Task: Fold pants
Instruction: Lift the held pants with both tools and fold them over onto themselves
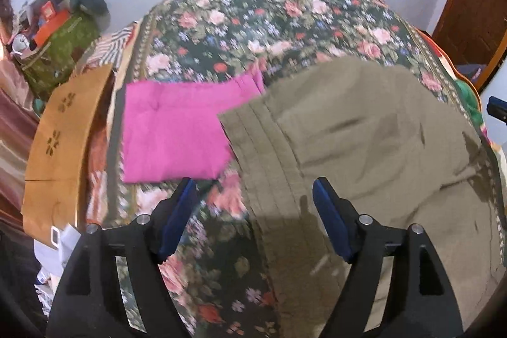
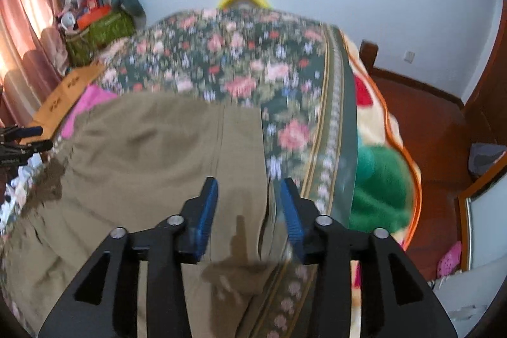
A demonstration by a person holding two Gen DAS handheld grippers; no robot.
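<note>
Pre-grasp step, I'd say: khaki pants [image 1: 364,129] lie spread on the bed [image 1: 253,21], toward its right edge. Left gripper [image 1: 253,192] and right gripper [image 2: 248,194] hover above, jaws spread, empty. Next: lower both, pinch an edge. Count: one pants, one pink folded cloth [image 1: 177,129], two grippers.

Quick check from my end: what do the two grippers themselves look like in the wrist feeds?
Both look alike. The left gripper and right gripper each have a matte black frame with triangular cutouts, silver round pivot pins, and two blue pads on black fingers. No cables, markings, hands or sleeves are visible.
</note>
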